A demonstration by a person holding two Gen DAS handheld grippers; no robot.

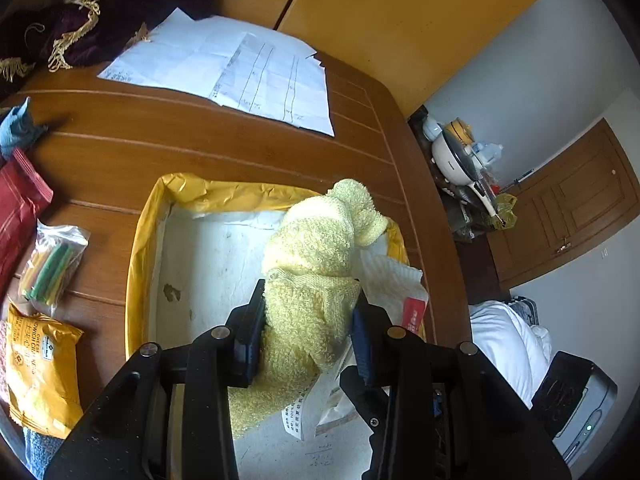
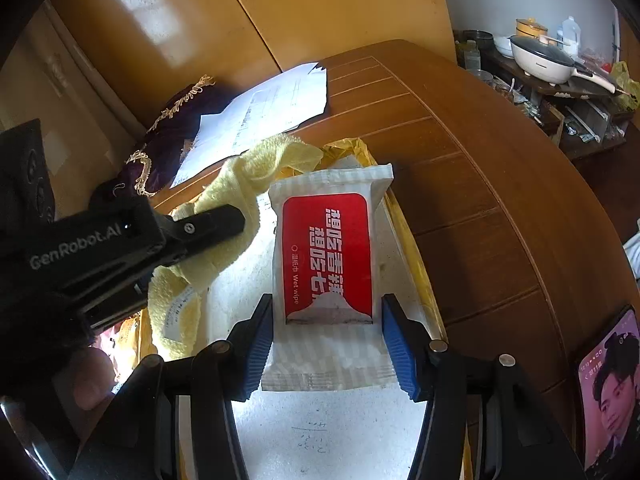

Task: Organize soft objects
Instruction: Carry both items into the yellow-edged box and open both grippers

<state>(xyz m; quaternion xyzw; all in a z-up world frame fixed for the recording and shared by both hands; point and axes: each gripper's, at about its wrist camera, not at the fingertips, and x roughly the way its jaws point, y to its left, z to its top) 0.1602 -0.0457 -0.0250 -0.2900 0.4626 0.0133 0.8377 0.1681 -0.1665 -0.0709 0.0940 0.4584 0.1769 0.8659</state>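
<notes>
**Both grippers loaded over the gold-lined box**

My left gripper point(image 1: 308, 320) is clamped on the yellow terry towel point(image 1: 316, 256), the pads pinching its bunched middle while the rest spills forward and below the fingers. It hangs over the shallow box point(image 1: 148, 248) with the gold foil rim and white floor, on the right side of it. From the right wrist camera I see the same towel point(image 2: 240, 184) draped around the left gripper's black finger.

My right gripper point(image 2: 326, 344) holds the wet wipe packet point(image 2: 326, 256), white with a red label, its blue pads pressing the packet's two long edges near the lower end. The packet sits above the box's white floor, just beside the towel; whether it touches the floor I cannot tell.

The box rests on a brown wooden table point(image 1: 224, 148). Further back lie loose sheets of paper point(image 1: 240, 68) and a dark purple cloth with gold fringe point(image 1: 100, 16). To the left of the box I can see a zip bag of coloured sticks point(image 1: 52, 264), a yellow snack packet point(image 1: 40, 368) and a red pouch point(image 1: 16, 208). A phone point(image 2: 608, 392) with a lit screen lies at the table's right edge.
</notes>
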